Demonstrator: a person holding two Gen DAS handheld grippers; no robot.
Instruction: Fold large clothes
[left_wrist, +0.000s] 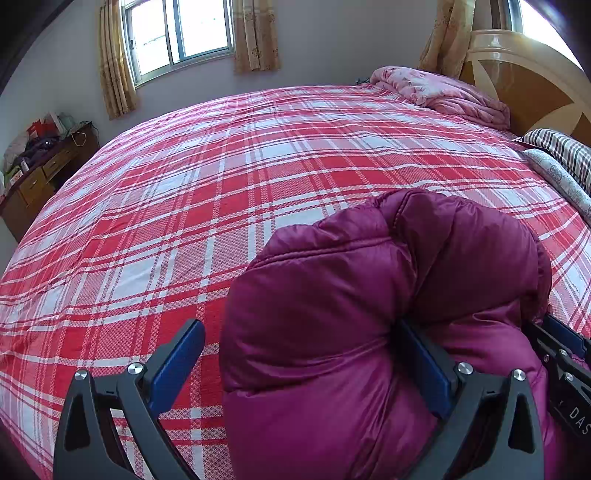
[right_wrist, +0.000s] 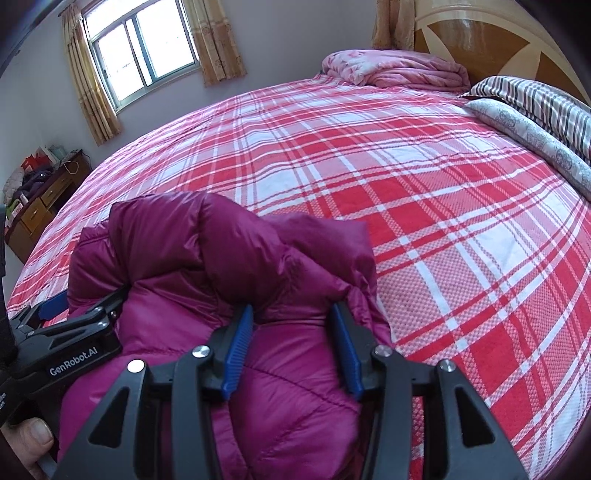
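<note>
A puffy magenta down jacket lies bunched on the red plaid bed, near its front edge. My left gripper is open wide; its right finger presses into the jacket's fold and its left finger hangs over bare sheet. In the right wrist view the jacket fills the lower left. My right gripper has its blue pads closed on a thick fold of the jacket. The left gripper shows at the left edge there, and the right gripper shows at the right edge of the left wrist view.
A folded pink quilt lies at the head of the bed by the wooden headboard. Striped and patterned pillows lie at the right. A cluttered wooden dresser stands at the left under the window wall.
</note>
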